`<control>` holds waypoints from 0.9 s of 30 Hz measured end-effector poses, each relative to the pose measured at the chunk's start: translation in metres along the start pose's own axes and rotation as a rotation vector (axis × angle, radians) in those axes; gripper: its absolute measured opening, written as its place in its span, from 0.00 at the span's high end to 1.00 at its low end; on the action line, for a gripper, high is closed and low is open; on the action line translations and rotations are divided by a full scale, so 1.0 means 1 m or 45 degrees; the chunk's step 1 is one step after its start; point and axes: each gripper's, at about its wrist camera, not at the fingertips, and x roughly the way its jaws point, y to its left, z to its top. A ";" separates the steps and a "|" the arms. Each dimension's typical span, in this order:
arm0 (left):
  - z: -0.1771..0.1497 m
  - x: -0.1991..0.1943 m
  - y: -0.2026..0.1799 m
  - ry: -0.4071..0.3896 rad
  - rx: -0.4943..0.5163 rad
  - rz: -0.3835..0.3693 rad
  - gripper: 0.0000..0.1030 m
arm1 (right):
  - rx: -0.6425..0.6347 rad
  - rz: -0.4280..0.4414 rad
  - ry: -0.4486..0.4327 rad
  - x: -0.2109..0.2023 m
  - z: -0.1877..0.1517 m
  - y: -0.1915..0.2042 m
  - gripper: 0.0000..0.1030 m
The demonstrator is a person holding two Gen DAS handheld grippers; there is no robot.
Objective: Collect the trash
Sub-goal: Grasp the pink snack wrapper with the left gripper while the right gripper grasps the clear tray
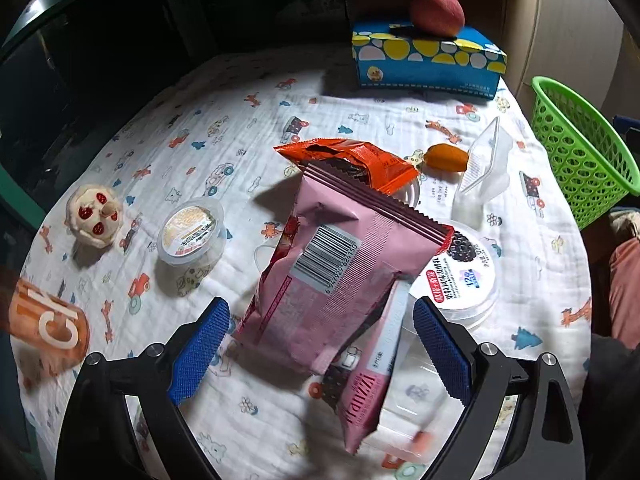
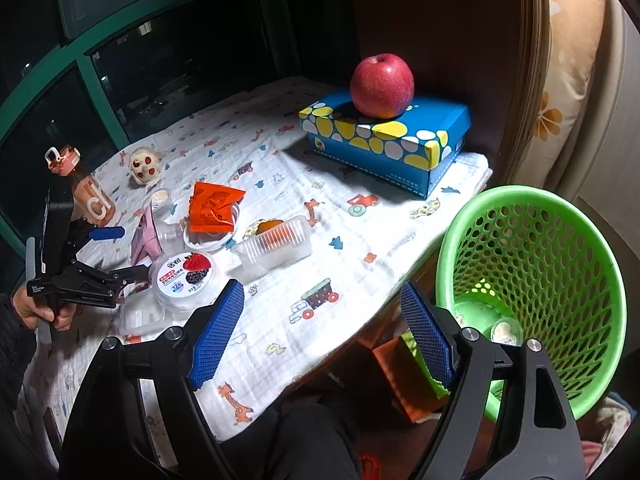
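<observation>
A pink snack wrapper (image 1: pixel 332 272) stands tilted on the patterned cloth, between the blue pads of my left gripper (image 1: pixel 320 344). The pads stand wide and do not press on it. A second pink packet (image 1: pixel 368 380) lies under it, and an orange wrapper (image 1: pixel 360 160) lies just beyond. In the right wrist view a hand holds the left gripper (image 2: pixel 124 252) at the pink wrapper (image 2: pixel 146 236). My right gripper (image 2: pixel 320 328) is open and empty over the table's near edge, beside the green basket (image 2: pixel 532 280), which holds a small cup (image 2: pixel 506 330).
On the cloth lie a berry yoghurt tub (image 1: pixel 460 276), a clear plastic tray (image 1: pixel 484 168), a small pudding cup (image 1: pixel 190 230), a cupcake toy (image 1: pixel 94 214) and an orange bottle (image 1: pixel 48 324). An apple (image 2: pixel 382 86) sits on a blue tissue box (image 2: pixel 384 136) at the back.
</observation>
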 end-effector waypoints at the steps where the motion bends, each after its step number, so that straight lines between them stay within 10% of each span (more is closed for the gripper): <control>1: 0.001 0.002 0.000 0.000 0.010 -0.003 0.13 | -0.001 -0.001 0.007 0.003 0.000 0.001 0.22; 27: -0.007 0.009 0.015 -0.086 -0.045 -0.179 0.47 | -0.113 0.097 0.135 0.082 0.016 0.037 0.18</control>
